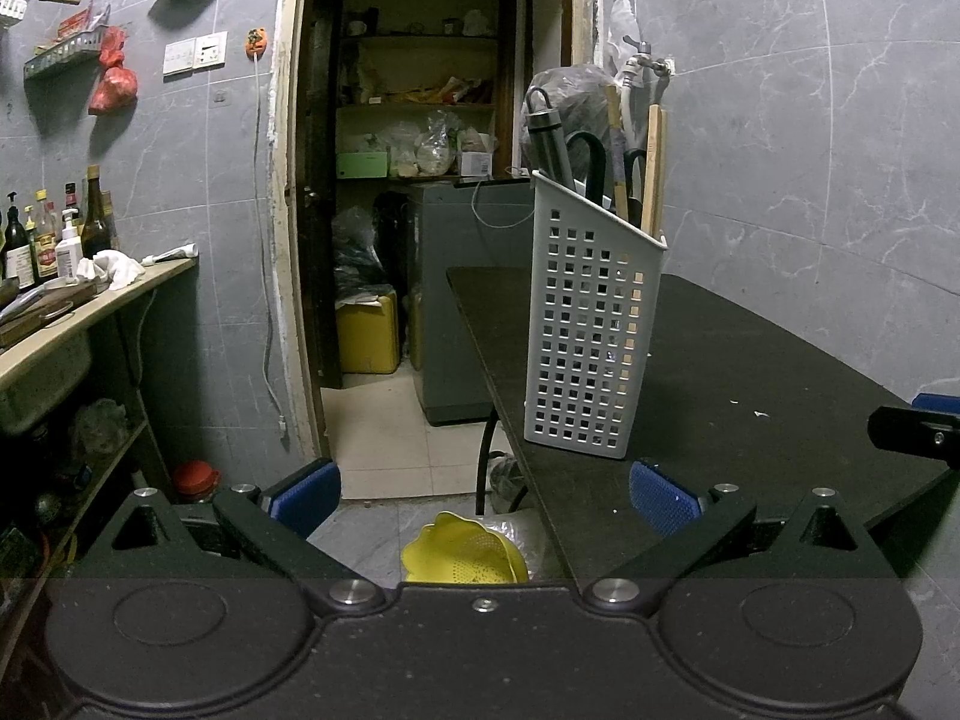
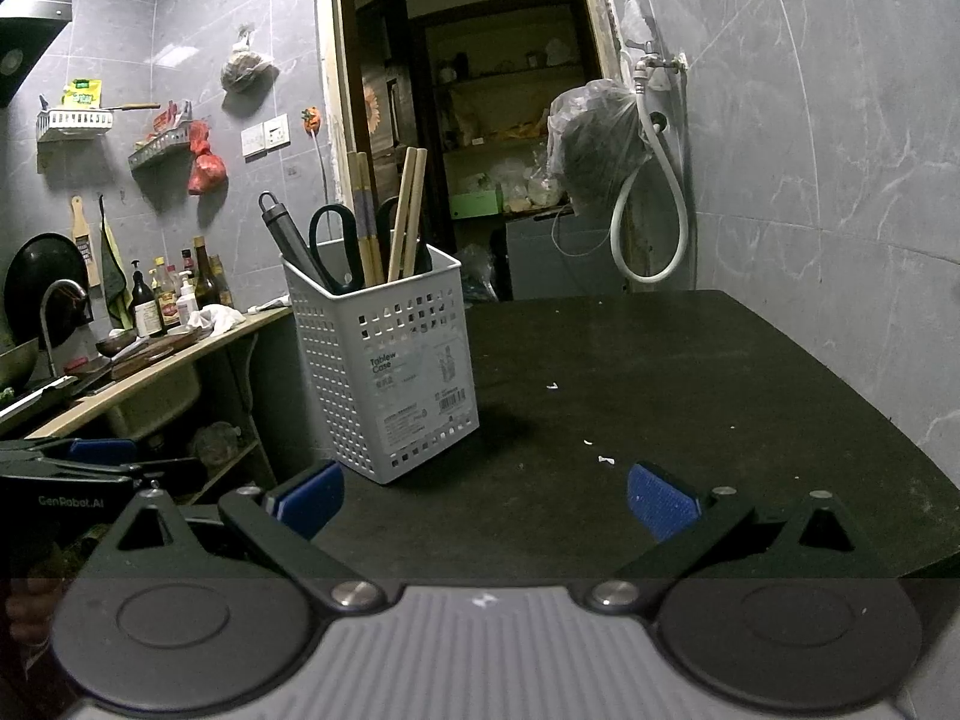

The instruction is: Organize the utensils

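A white perforated utensil holder [image 1: 591, 324] [image 2: 384, 360] stands upright near the left edge of the black table [image 1: 750, 372] [image 2: 660, 372]. In it stand black-handled scissors [image 2: 333, 240], wooden chopsticks [image 2: 408, 210] [image 1: 653, 168] and a grey-handled tool [image 2: 285, 234] [image 1: 549, 138]. My left gripper [image 1: 485, 495] is open and holds nothing, hanging over the table's left edge in front of the holder. My right gripper [image 2: 486, 495] is open and holds nothing, low over the table just right of the holder. The other gripper shows at the frame edge in each view [image 1: 915, 429] [image 2: 78, 468].
A counter [image 2: 150, 372] with a sink, bottles [image 2: 174, 294] and a cloth runs along the left wall. A doorway [image 1: 420, 180] opens onto a storeroom with shelves. A yellow colander [image 1: 465, 552] lies on the floor below the table edge. A hose [image 2: 651, 210] hangs on the right wall.
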Demonstrator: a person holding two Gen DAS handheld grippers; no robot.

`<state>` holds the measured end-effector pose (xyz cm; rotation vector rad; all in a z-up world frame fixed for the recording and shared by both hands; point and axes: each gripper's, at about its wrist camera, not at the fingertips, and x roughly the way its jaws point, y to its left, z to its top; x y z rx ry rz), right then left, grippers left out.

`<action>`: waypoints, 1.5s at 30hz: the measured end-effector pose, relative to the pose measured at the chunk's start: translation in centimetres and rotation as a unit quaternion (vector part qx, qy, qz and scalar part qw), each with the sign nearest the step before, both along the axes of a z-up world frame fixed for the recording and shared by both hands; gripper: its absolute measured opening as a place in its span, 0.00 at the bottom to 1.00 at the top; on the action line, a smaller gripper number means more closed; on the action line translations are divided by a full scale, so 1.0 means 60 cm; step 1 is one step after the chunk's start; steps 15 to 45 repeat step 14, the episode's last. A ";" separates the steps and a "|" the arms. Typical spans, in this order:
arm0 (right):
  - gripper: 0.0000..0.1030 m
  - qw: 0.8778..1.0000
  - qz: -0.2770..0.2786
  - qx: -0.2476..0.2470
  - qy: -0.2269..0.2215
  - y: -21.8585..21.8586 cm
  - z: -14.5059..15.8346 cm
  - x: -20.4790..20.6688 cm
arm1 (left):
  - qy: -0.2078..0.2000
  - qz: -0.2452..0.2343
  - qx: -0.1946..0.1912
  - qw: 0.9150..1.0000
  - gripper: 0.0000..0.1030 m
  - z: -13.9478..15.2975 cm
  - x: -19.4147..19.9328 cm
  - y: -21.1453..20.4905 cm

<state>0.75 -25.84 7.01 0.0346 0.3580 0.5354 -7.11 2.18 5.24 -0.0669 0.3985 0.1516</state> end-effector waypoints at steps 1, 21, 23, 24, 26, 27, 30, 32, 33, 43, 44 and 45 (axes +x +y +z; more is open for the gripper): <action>1.00 1.000 0.000 0.000 0.001 0.000 0.000 0.000 | 0.000 0.000 0.000 1.000 0.99 0.000 0.001 -0.001; 1.00 1.000 -0.002 0.000 0.002 0.002 -0.006 0.001 | 0.001 -0.002 0.000 1.000 0.99 -0.002 0.003 -0.003; 1.00 1.000 -0.002 0.000 0.002 0.002 -0.006 0.001 | 0.001 -0.002 0.000 1.000 0.99 -0.002 0.003 -0.003; 1.00 1.000 -0.002 0.000 0.002 0.002 -0.006 0.001 | 0.001 -0.002 0.000 1.000 0.99 -0.002 0.003 -0.003; 1.00 1.000 -0.002 0.000 0.002 0.002 -0.006 0.001 | 0.001 -0.002 0.000 1.000 0.99 -0.002 0.003 -0.003; 1.00 1.000 -0.002 0.000 0.002 0.002 -0.006 0.001 | 0.001 -0.002 0.000 1.000 0.99 -0.002 0.003 -0.003; 1.00 1.000 -0.002 0.000 0.002 0.002 -0.006 0.001 | 0.001 -0.002 0.000 1.000 0.99 -0.002 0.003 -0.003; 1.00 1.000 -0.002 0.000 0.002 0.002 -0.006 0.001 | 0.001 -0.002 0.000 1.000 0.99 -0.002 0.003 -0.003; 1.00 1.000 -0.002 0.000 0.002 0.002 -0.006 0.001 | 0.001 -0.002 0.000 1.000 0.99 -0.002 0.003 -0.003; 1.00 1.000 -0.002 0.000 0.002 0.002 -0.006 0.001 | 0.001 -0.002 0.000 1.000 0.99 -0.002 0.003 -0.003; 1.00 1.000 -0.002 0.000 0.002 0.002 -0.006 0.001 | 0.001 -0.002 0.000 1.000 0.99 -0.002 0.003 -0.003; 1.00 1.000 -0.002 0.000 0.002 0.002 -0.006 0.001 | 0.001 -0.002 0.000 1.000 0.99 -0.002 0.003 -0.003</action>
